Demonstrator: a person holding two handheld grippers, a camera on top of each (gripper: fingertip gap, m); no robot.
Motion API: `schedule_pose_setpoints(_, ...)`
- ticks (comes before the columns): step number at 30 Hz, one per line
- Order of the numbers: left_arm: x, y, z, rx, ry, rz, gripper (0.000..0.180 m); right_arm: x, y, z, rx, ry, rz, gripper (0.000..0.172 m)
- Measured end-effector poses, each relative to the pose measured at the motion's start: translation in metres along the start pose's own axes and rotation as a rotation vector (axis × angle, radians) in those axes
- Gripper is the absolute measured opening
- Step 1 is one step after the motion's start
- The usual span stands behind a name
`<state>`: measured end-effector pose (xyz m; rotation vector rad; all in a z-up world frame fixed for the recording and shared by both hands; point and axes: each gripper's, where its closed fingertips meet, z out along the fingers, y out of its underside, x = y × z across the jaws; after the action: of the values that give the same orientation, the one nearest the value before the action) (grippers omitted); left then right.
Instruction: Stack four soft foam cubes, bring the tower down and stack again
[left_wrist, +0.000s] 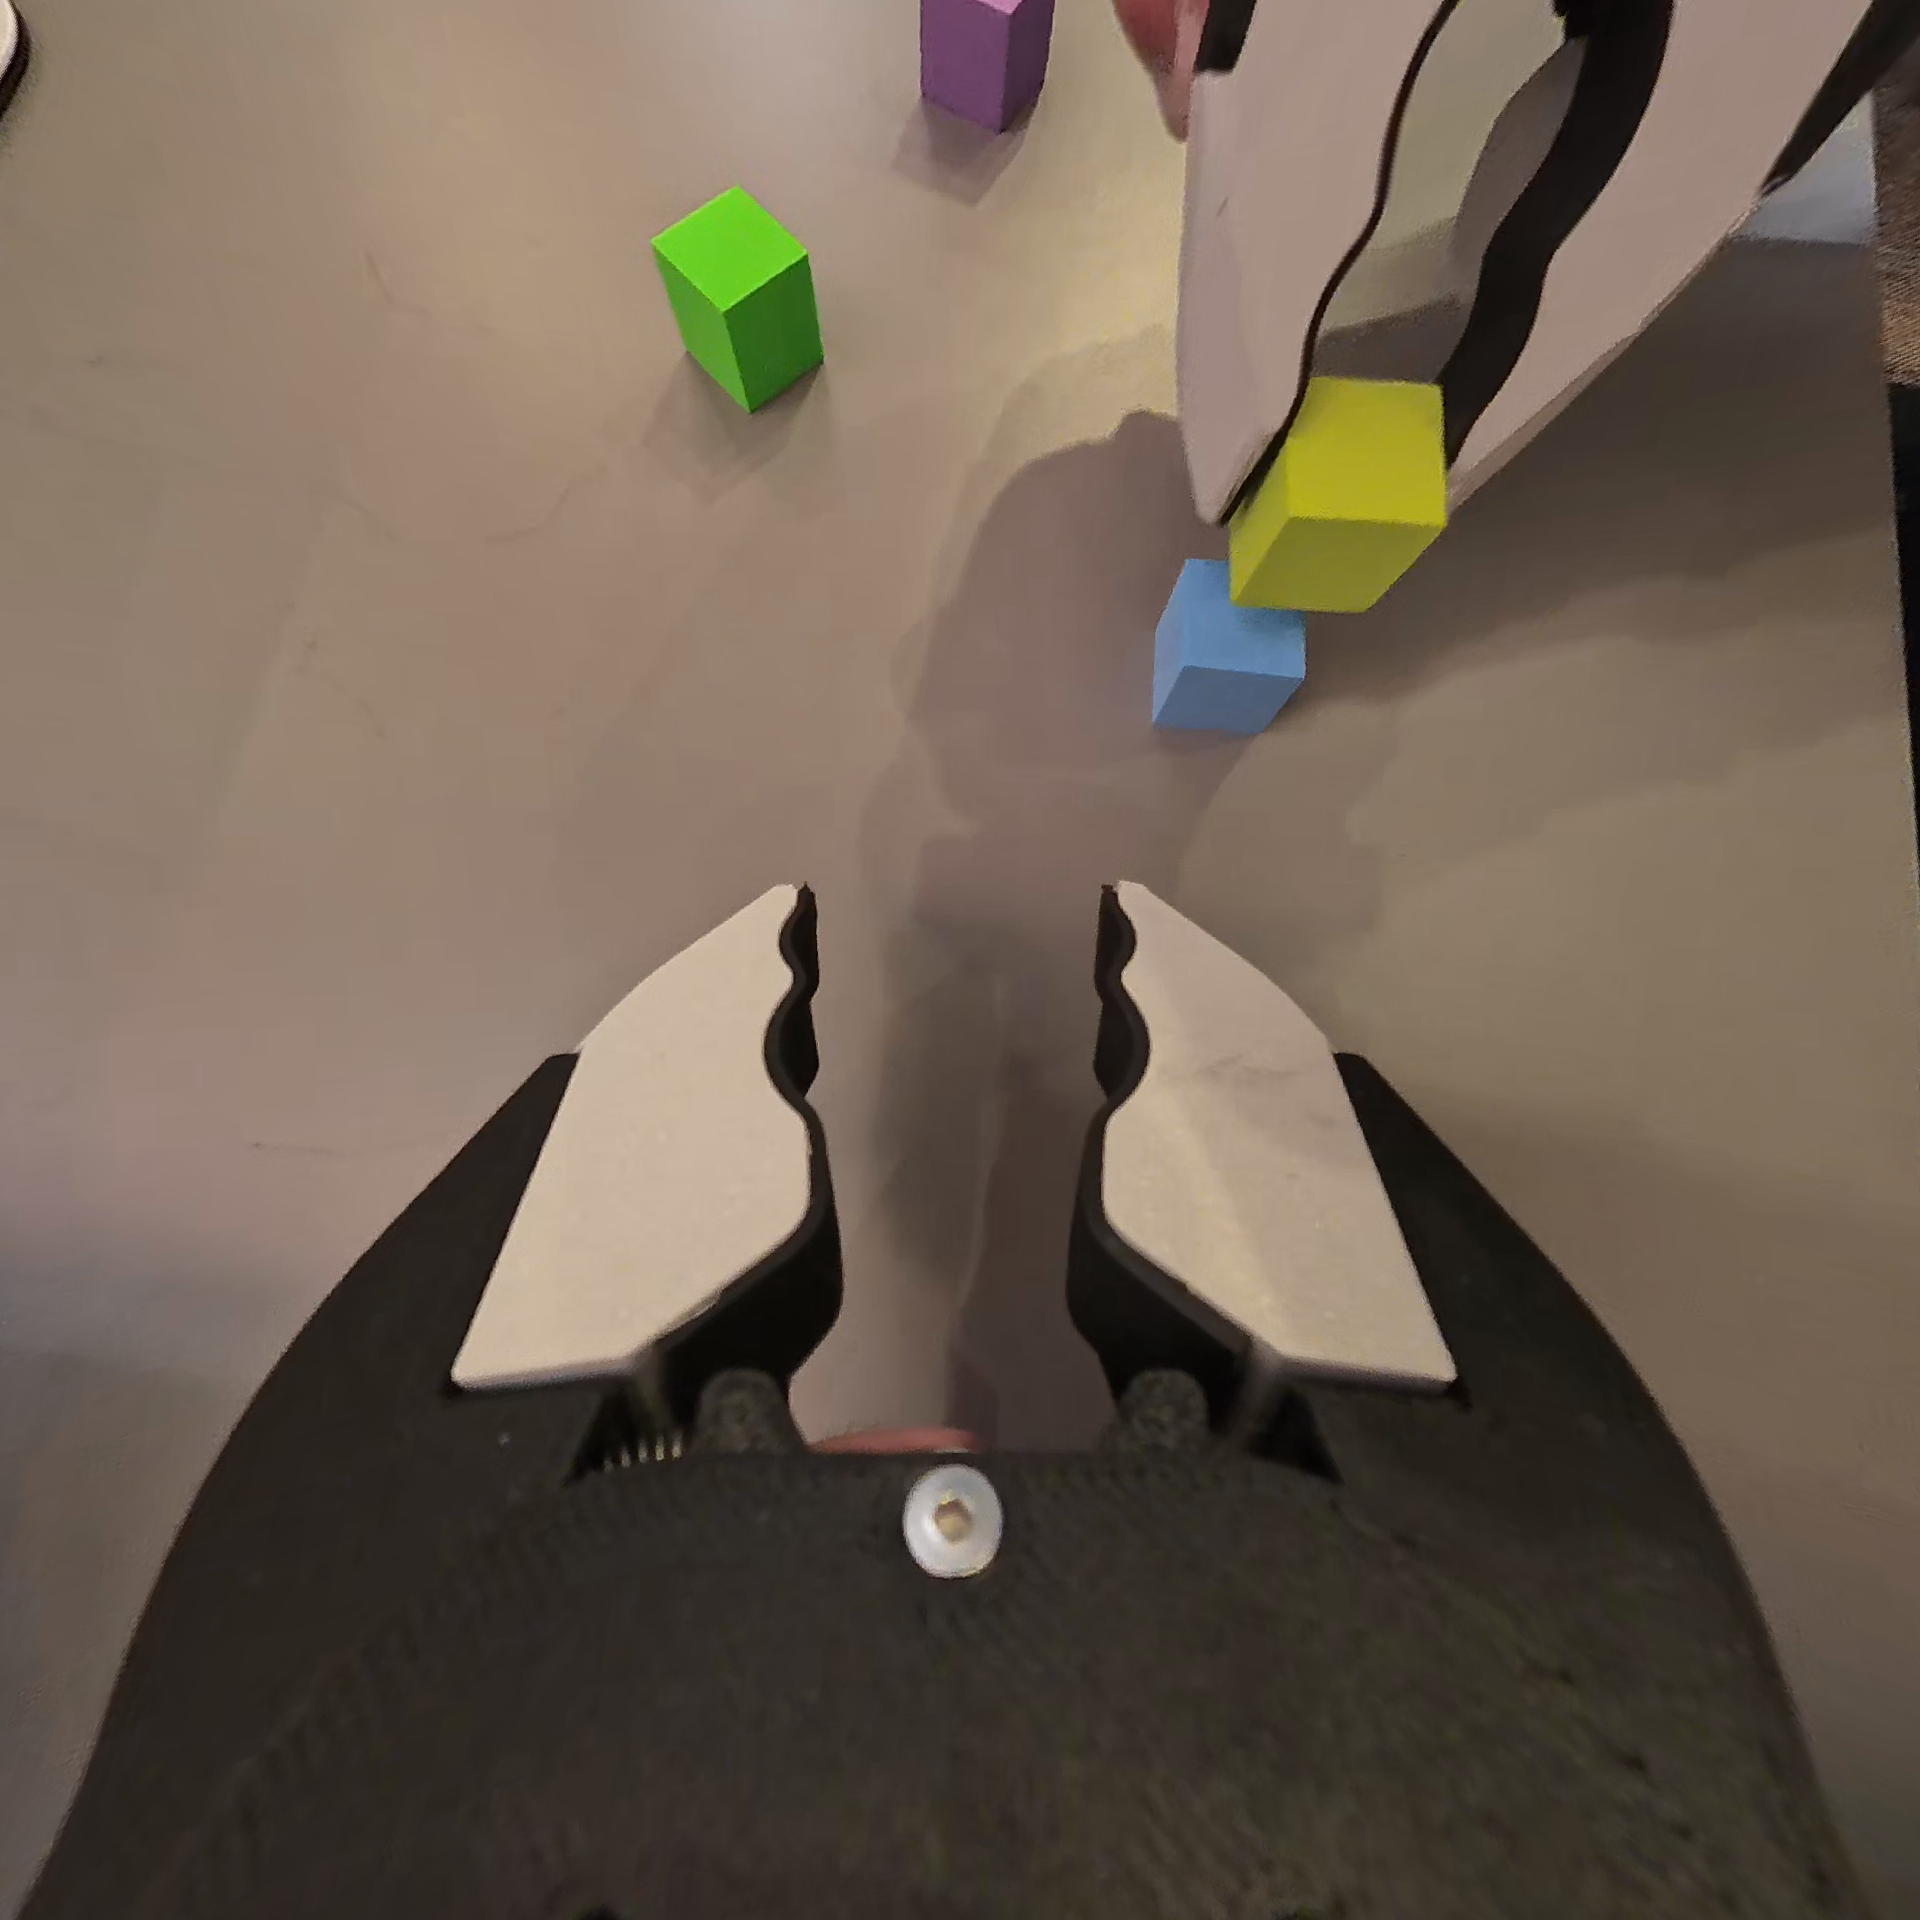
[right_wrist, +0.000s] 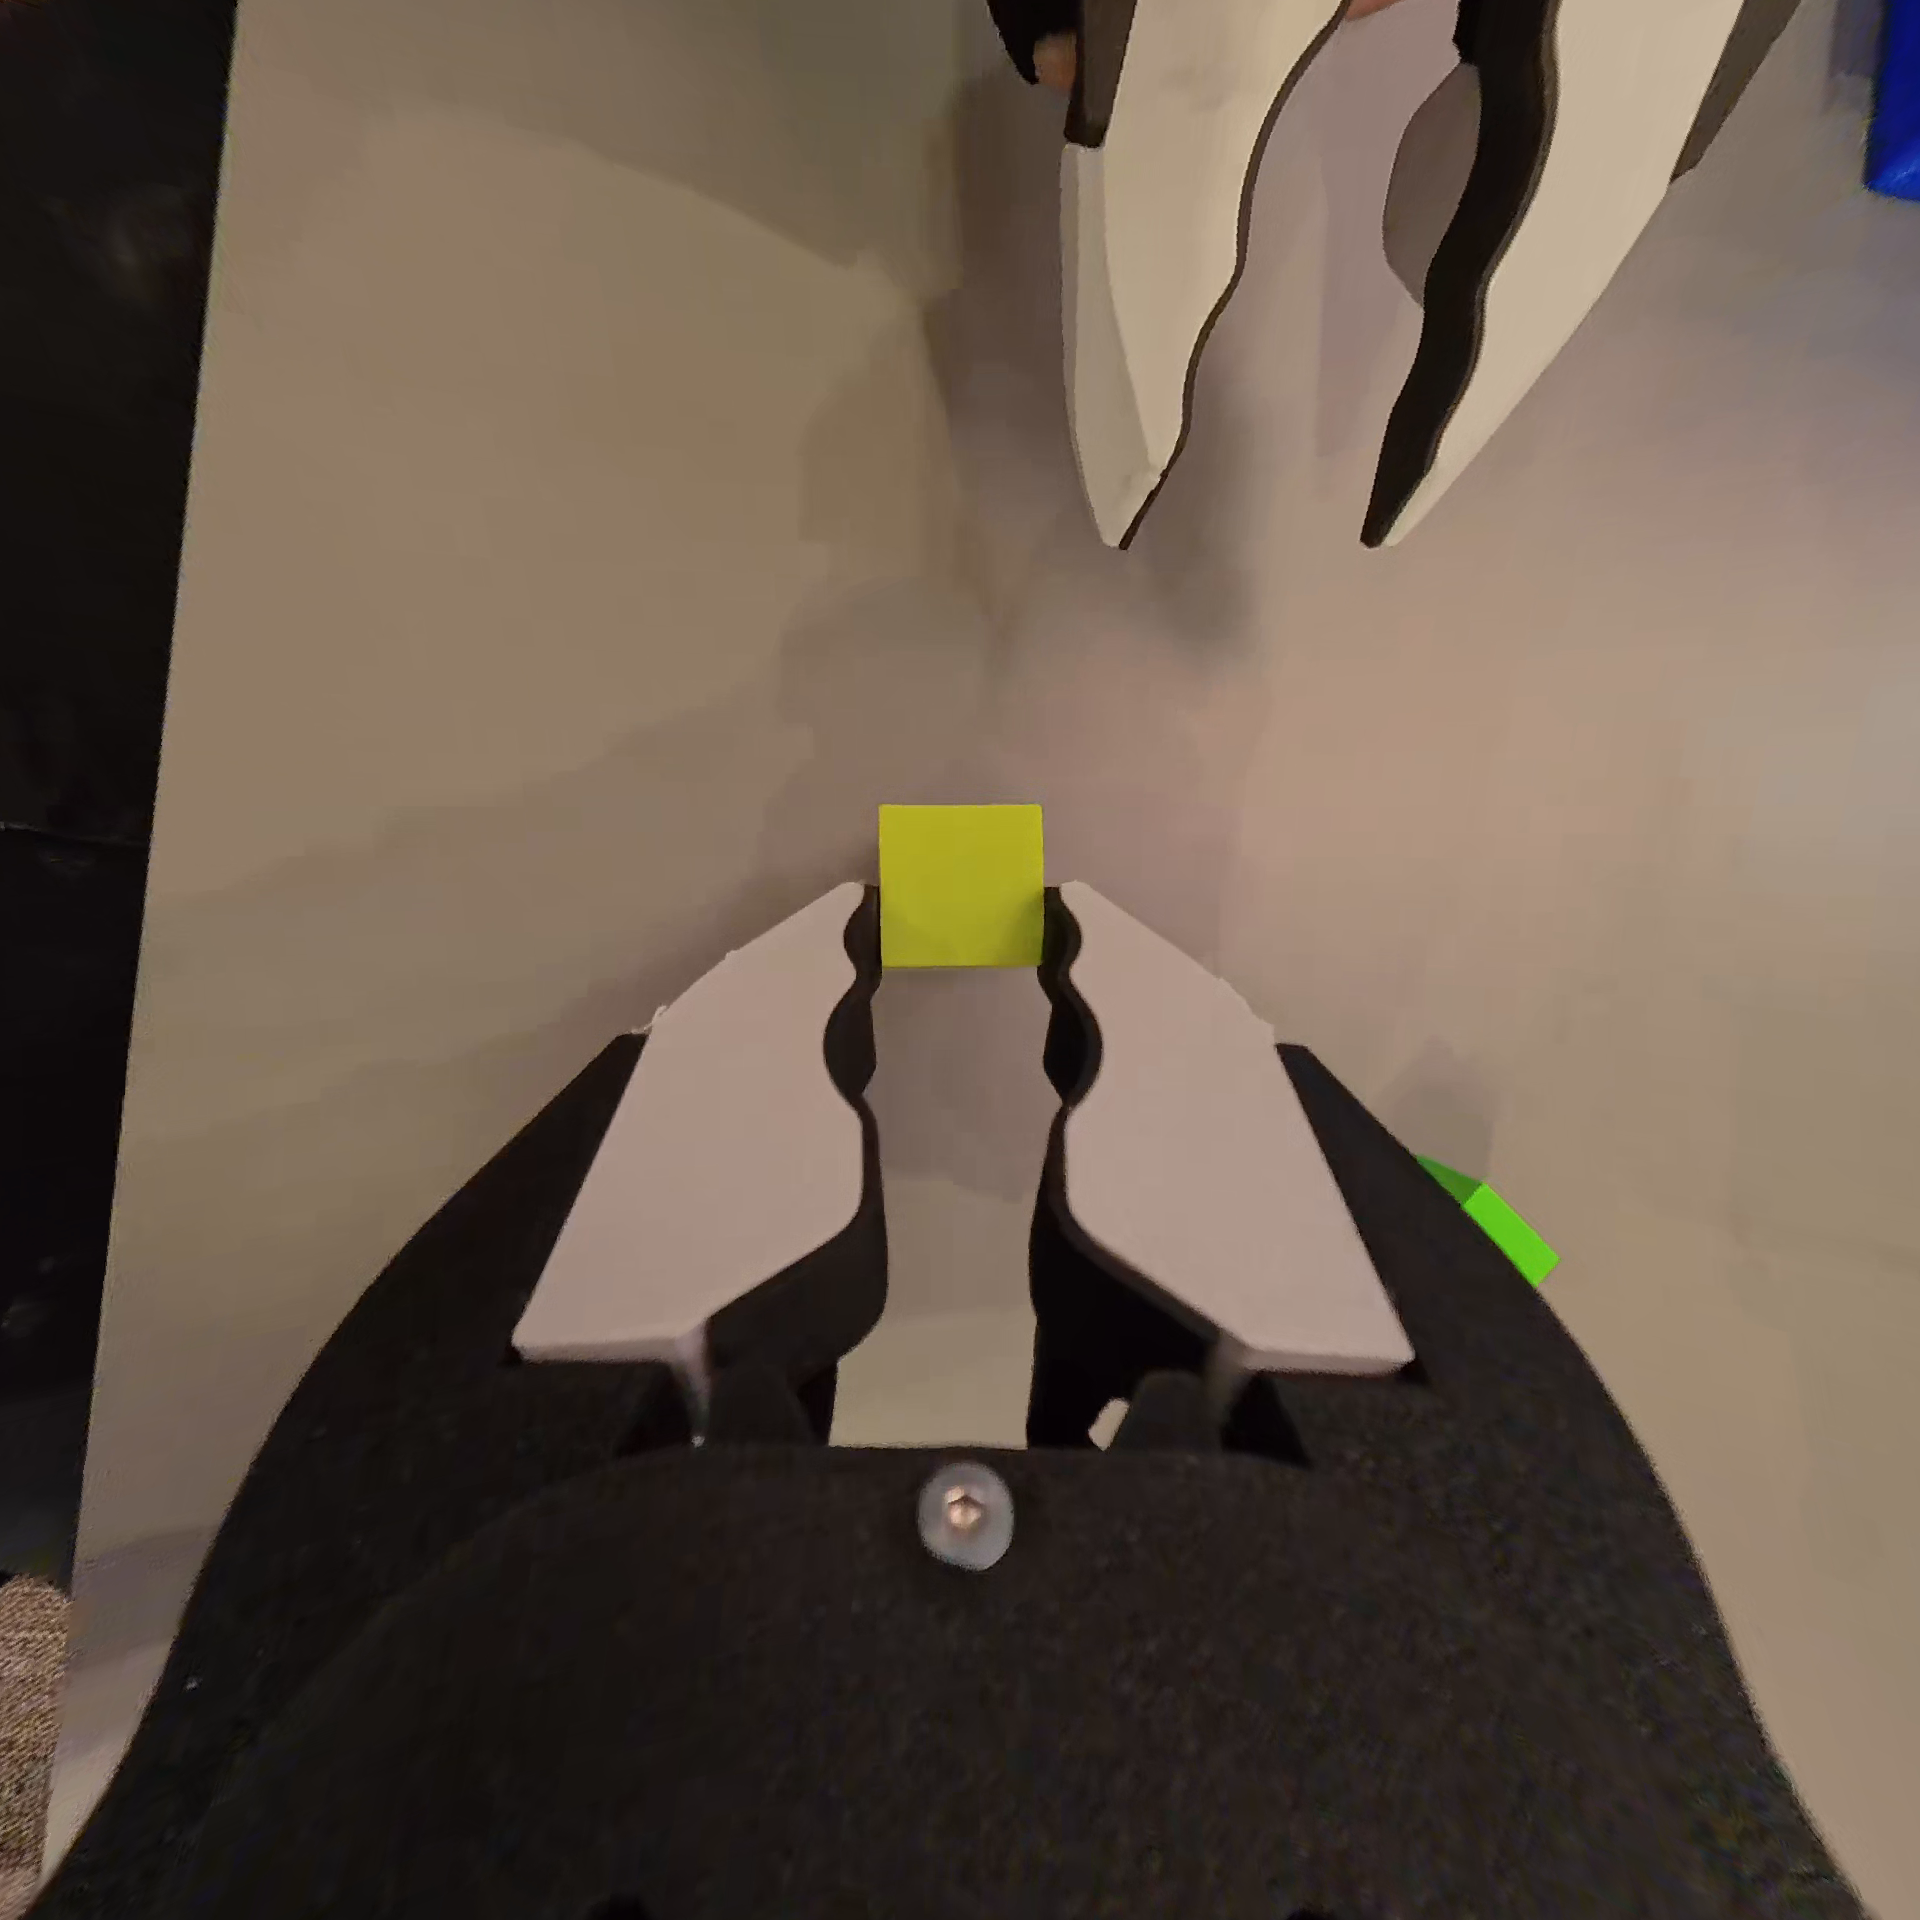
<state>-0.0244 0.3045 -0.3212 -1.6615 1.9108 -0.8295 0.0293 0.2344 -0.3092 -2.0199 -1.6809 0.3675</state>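
here, a yellow-green soft foam cube (right_wrist: 960, 885) is clamped at the very tips of the right gripper (right_wrist: 960, 925), with both black wavy pads pressed flat against its opposite sides. in the left wrist view the same cube (left_wrist: 1340, 494) is seen lifted off the table, held above and slightly beyond a blue soft foam cube (left_wrist: 1226, 655), part of whose top is covered by it in that view; whether the two cubes touch cannot be told. the blue cube is taken as the landmark: it rests on the pale beige matte tabletop (left_wrist: 416, 727), under the shadow of the right gripper (left_wrist: 1345, 457).

a bright green soft foam block (left_wrist: 740, 299) is stood upright on the table well to the left of the blue cube and farther from the left camera. a purple soft foam block (left_wrist: 982, 57) is stood farther still, beyond the green one, and is cut by the top edge of the view. in the right wrist view only a corner of the green block (right_wrist: 1496, 1231) is shown past the gripper body.

the left gripper (left_wrist: 956, 904) is held nearer the camera than the blue cube and to its left, with its fingers spread apart and only bare table seen between them. in the right wrist view it (right_wrist: 1242, 540) is seen hanging over the table, tips pointed downward, well apart from the held cube.
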Motion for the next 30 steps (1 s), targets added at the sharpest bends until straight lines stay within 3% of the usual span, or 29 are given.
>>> schedule_pose_setpoints(30, 0.007, -0.002, 0.004, -0.01, 0.028, 0.012, 0.051, 0.005, 0.0, 0.011, 0.048, -0.009, 0.051, 0.029)
